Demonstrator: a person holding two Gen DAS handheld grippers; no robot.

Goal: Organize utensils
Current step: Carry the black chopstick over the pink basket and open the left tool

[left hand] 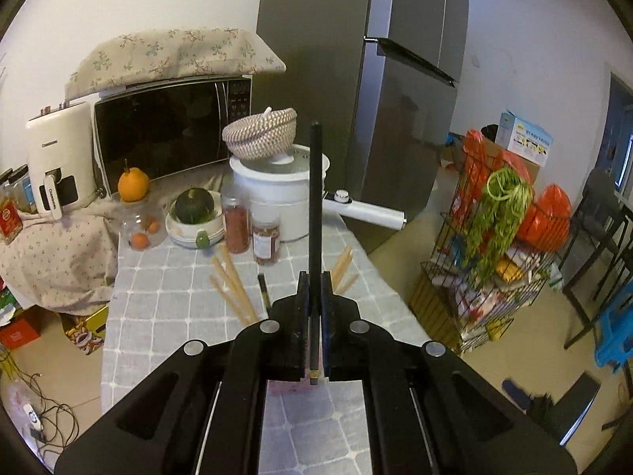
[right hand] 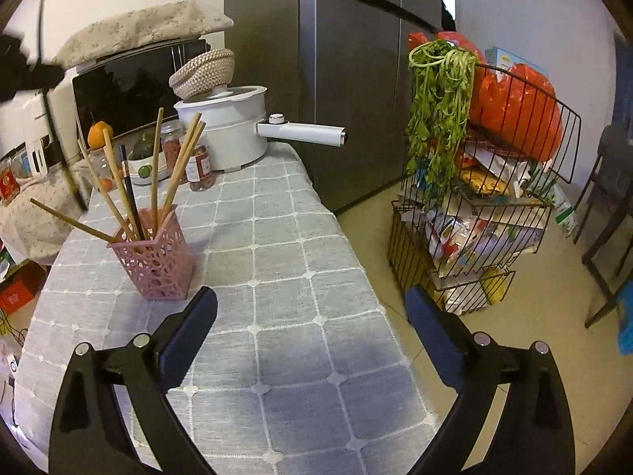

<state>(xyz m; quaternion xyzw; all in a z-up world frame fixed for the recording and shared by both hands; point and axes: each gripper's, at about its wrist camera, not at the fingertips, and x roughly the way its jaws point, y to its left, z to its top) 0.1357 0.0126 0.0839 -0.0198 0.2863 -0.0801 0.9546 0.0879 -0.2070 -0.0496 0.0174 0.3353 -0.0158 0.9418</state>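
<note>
Black chopstick [left hand: 315, 213] standing upright, clamped near its lower end, above the table [right hand: 300, 277], pink perforated holder [right hand: 156, 267] sitting near the table's left edge, wooden chopsticks [right hand: 180, 166] and one dark chopstick [right hand: 130, 194] leaning fanned inside it.

Left tongs [left hand: 315, 277] clamped on upright black chopstick [left hand: 315, 198] above checked tablecloth [left hand: 166, 301].

black gripper arms [right hand: 308, 316], blue-padded jaws (silver round screws)

A white handled electric pot [right hand: 229, 134] is standing beside two red-filled glass jars [left hand: 236, 221]; a woven basket [left hand: 261, 132] is resting on its lid.
</note>
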